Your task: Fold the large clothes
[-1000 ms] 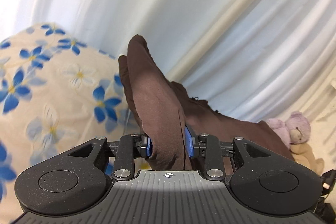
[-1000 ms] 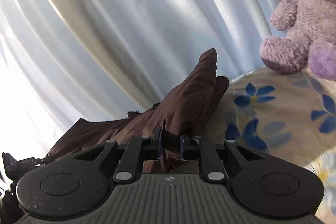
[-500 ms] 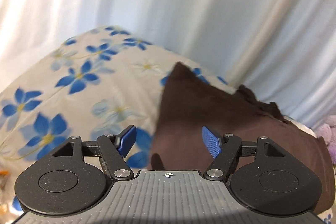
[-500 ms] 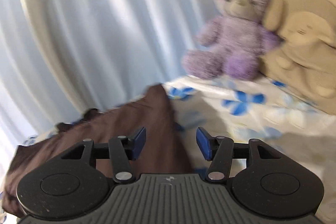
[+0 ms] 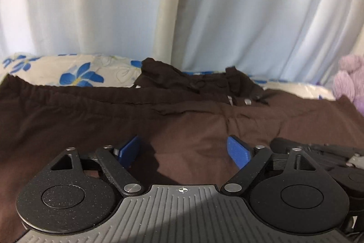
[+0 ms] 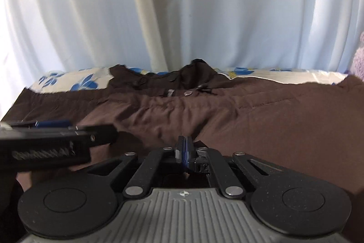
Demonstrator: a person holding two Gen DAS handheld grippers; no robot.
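The left hand-held gripper (image 5: pixel 183 150) hovers released over the brown garment (image 5: pixel 204 120); the right hand-held gripper (image 6: pixel 183 149) sits clenched, seemingly empty. Grabbing one layer could undo the fold.

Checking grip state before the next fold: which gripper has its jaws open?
The left gripper: its blue pads stand wide apart over the brown trousers. The right gripper's pads are pressed together.

Bedroom: floral bedsheet (image 5: pixel 75 74), curtains (image 5: pixel 113 3)
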